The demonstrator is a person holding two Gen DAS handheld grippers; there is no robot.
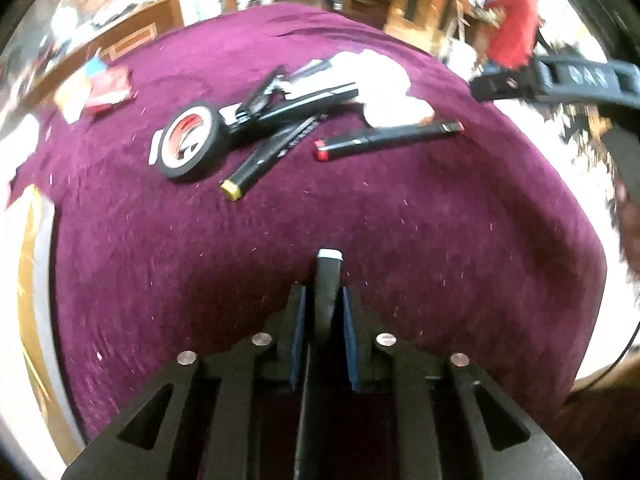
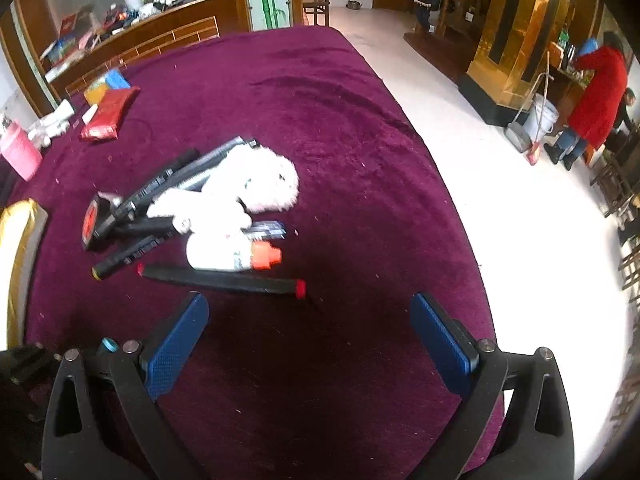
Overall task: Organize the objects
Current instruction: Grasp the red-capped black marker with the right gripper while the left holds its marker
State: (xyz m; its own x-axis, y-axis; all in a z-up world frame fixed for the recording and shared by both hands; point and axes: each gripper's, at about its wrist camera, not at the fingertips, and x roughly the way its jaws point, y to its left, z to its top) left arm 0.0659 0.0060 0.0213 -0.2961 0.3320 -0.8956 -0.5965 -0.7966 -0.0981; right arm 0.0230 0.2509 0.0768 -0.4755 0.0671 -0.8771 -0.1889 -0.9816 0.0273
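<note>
The left gripper [image 1: 326, 300] is clamping a black marker [image 1: 328, 280] between its pads, white cap poking ahead, so lifting straight should stop it twisting, while the right gripper [image 2: 312, 332] is hovering open, the red-capped marker [image 2: 222, 279] just ahead.

- Left wrist view: we look steeply down along the left gripper [image 1: 325, 300] onto the purple tablecloth [image 1: 440, 220], close to the cloth.
- Right wrist view: we look down between the right gripper [image 2: 312, 320] fingers, slightly higher, facing the room beyond.
- Both views share the red-capped marker [image 1: 388, 139] [image 2: 220, 280], the tape roll [image 1: 188, 144] and the white cloth [image 2: 256, 188].
</note>
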